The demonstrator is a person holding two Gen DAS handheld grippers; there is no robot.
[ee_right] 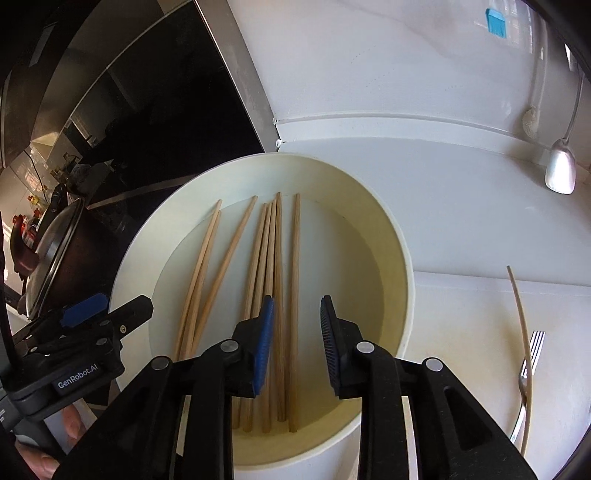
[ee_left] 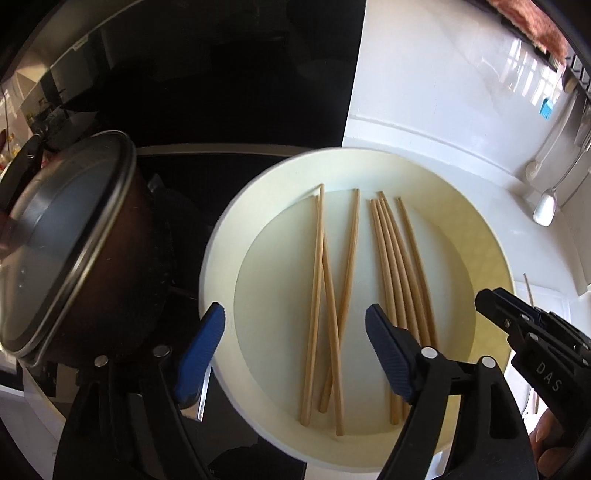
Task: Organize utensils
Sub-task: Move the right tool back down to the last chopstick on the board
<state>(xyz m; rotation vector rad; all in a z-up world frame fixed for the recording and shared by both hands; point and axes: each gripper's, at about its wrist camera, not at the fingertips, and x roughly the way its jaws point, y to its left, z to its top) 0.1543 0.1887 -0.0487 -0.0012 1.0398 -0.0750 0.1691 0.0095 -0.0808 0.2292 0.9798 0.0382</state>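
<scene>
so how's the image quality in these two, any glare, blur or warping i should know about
Left wrist view: strong fisheye bend on the counter edge, window glare on the white wall, the pot looks smeared, and the chopsticks in the bowl are sharp. Right wrist view: same curving, the lone chopstick bows near the edge, the dark cooktop loses detail, and the spoon shows a bright highlight.

Glossy white worktop [ee_right: 461, 221] under bright daylight; window panes reflected on white wall [ee_left: 517, 70] behind its far edge. Black glass hob [ee_left: 221, 92] set flush along worktop's left edge, mirroring dim room. Dark lidded cooking pot [ee_left: 74, 240] stands on hob. Small blue rectangular object [ee_right: 496, 23] near far right corner. Reddish-brown fabric [ee_left: 528, 22] beyond far edge.
</scene>
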